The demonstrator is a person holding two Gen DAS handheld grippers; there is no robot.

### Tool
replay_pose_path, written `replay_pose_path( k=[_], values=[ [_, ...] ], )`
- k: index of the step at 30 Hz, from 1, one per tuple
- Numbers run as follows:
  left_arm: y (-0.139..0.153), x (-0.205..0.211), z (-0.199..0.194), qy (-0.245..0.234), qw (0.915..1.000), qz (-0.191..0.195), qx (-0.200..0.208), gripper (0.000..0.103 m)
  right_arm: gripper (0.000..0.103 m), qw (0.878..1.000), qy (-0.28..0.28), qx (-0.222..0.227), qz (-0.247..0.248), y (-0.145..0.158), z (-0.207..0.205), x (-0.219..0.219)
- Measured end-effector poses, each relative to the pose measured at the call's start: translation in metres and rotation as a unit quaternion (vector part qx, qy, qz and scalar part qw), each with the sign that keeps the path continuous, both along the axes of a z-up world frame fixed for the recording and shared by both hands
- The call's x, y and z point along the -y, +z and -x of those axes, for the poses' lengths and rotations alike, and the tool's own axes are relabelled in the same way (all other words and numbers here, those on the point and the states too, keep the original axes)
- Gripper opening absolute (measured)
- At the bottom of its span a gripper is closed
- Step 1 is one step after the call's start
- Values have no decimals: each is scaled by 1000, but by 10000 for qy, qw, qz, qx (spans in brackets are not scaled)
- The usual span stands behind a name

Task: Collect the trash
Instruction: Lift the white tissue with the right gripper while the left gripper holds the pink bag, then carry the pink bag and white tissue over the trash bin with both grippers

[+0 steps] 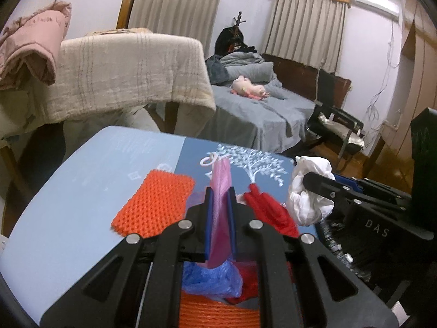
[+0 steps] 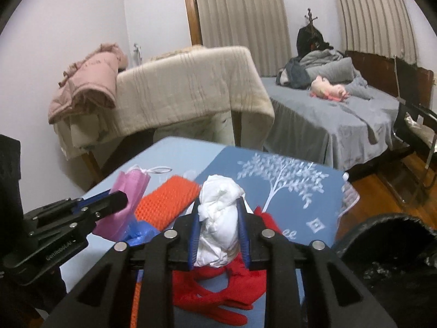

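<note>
The crumpled white paper wad (image 2: 218, 218) is pinched between the blue pads of the right tongs (image 2: 218, 213), sitting just above the table (image 2: 300, 213). The left tongs (image 1: 220, 199) are squeezed tight on a pink mesh bag (image 1: 221, 180), which sticks up between the pads with a white ring loop (image 1: 209, 161) at its tip.

Still lying on the table: an orange foam net (image 1: 155, 202) left of the pink bag, a red mesh piece (image 1: 270, 207) between the two tongs, and a crinkled blue plastic bag (image 1: 210, 276) under the left tongs. More orange stuff shows below that, probably another net, but it's mostly hidden.

A black bin (image 2: 387, 248) sits at the table's right edge. Behind it all there's a chair draped in a beige blanket (image 2: 191, 93) and a bed (image 2: 341, 120) with a pink plush toy (image 2: 327, 88).
</note>
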State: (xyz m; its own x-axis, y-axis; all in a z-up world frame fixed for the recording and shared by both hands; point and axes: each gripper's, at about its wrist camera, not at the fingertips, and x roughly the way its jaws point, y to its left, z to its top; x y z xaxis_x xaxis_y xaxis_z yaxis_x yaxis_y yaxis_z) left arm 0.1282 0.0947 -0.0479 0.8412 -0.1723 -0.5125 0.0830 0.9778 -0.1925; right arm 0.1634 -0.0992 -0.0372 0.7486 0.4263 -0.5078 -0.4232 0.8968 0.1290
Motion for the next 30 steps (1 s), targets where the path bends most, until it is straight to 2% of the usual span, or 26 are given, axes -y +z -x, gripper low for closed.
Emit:
replay_pose_path(
  k=[7,12,22,30],
  values=[
    [19,16,7,-137,9997,5,190,10,24,9997,-217,83,-31,9,10,25],
    [17,30,7,-234,9996,-37,176,10,24,9995,-321,34,-4,3,15,39],
    [-38,51,-9,-409,9984,-215,-318,10,24,9985,-488,-256,36,-24,12,52],
    [-56,50,-18,-440,9973,-276,-522,14,24,9980,-470,-413,88,-39,6,49]
  ],
)
